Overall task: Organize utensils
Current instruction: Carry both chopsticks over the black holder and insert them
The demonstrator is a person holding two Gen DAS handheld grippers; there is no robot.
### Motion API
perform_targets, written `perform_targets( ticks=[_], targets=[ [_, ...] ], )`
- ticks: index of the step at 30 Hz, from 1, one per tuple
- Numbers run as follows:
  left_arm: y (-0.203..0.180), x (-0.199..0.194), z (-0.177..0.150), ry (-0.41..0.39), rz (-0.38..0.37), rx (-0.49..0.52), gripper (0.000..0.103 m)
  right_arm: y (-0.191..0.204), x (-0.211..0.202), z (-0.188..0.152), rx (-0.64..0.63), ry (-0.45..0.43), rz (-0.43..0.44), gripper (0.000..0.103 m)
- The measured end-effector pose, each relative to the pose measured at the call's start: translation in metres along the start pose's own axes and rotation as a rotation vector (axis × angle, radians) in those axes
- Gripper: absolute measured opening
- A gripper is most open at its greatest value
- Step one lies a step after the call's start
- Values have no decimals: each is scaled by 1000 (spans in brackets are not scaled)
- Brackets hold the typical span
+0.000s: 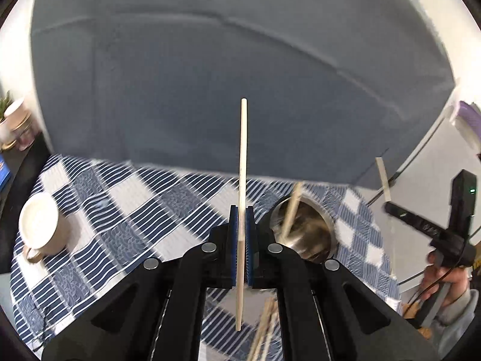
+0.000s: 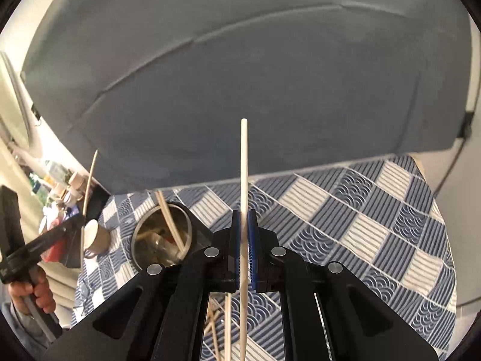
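left gripper (image 1: 241, 234): fingers clamped on one chopstick (image 1: 242, 162), just left of metal cup (image 1: 303, 228) | right gripper (image 2: 244, 246): clamped on pale chopstick (image 2: 244, 180), right of cup (which holds chopsticks (image 2: 171, 225)) | loose chopsticks (image 2: 221, 331) on checked cloth (image 2: 360, 225) beside cup

1. The left tongs (image 1: 241, 240) clamp a pale chopstick (image 1: 242, 162) that stands upright.
2. A steel holder (image 1: 303, 228) with one chopstick sits just right.
3. A cream cup (image 1: 40, 225) rests far left on the checked worktop (image 1: 120, 210).

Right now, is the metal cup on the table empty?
No, the metal cup already holds at least one chopstick, which leans out over its rim.
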State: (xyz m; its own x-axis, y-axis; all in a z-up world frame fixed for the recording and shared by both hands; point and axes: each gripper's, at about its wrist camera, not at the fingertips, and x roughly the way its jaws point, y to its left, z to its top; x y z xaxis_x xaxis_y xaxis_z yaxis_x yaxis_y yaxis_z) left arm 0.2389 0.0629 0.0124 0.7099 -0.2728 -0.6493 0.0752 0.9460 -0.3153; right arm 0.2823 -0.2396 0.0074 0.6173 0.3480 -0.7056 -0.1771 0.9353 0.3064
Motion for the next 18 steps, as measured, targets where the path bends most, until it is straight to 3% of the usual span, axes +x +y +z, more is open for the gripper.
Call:
perform_targets(
  ticks=[6, 18],
  targets=[
    [-31, 3, 10, -50, -78, 40, 5, 16, 6, 11, -14, -39, 67, 5],
    [-44, 28, 9, -136, -169, 22, 5, 36, 14, 28, -9, -247, 277, 5]
  ],
)
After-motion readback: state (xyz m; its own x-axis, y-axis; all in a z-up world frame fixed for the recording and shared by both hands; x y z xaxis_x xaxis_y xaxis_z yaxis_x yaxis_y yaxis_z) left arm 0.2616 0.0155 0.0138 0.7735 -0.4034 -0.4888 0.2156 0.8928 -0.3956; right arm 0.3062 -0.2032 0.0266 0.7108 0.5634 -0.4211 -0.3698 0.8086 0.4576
